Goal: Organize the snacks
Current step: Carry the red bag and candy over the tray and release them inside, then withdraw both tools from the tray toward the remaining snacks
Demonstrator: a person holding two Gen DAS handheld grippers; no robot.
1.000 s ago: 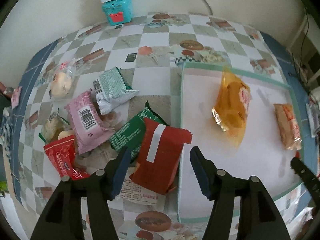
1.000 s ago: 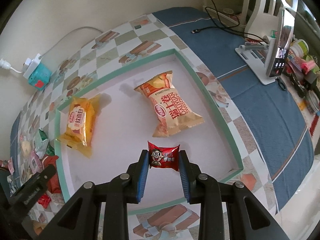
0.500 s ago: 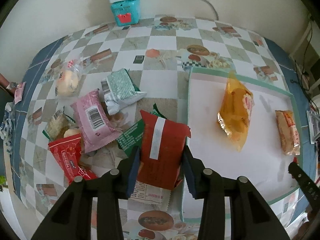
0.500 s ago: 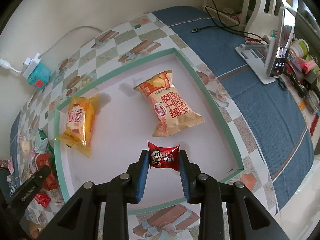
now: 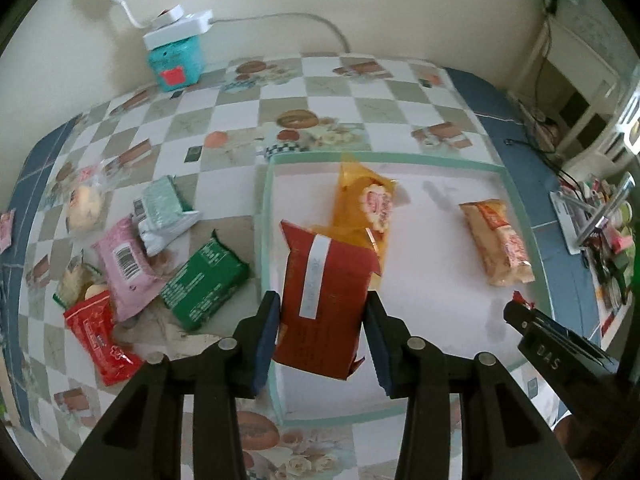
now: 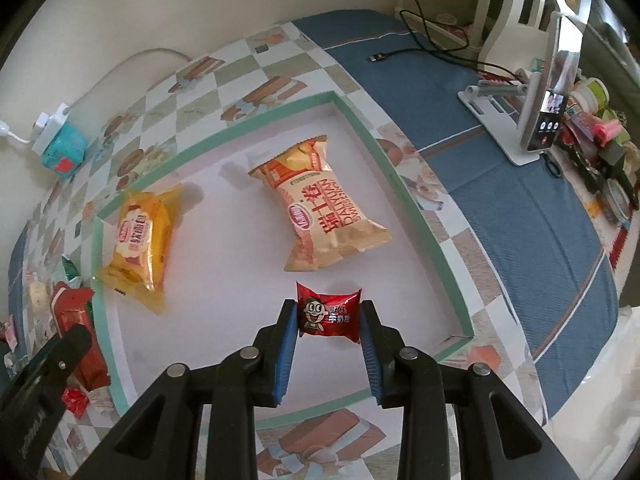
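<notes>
Snacks lie partly sorted: left gripper (image 5: pixel 320 320) clamps a dark red packet (image 5: pixel 324 300) above the tray's (image 5: pixel 516 204) edge, jaws easing apart; right gripper (image 6: pixel 328 334), opening, brackets a small red candy (image 6: pixel 329 314) inside the tray.

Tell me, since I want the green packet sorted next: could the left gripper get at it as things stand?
Probably not yet. The left gripper is shut on the dark red packet, so it has no free jaws. The green packet itself lies uncovered on the checked tablecloth, outside the tray.
</notes>
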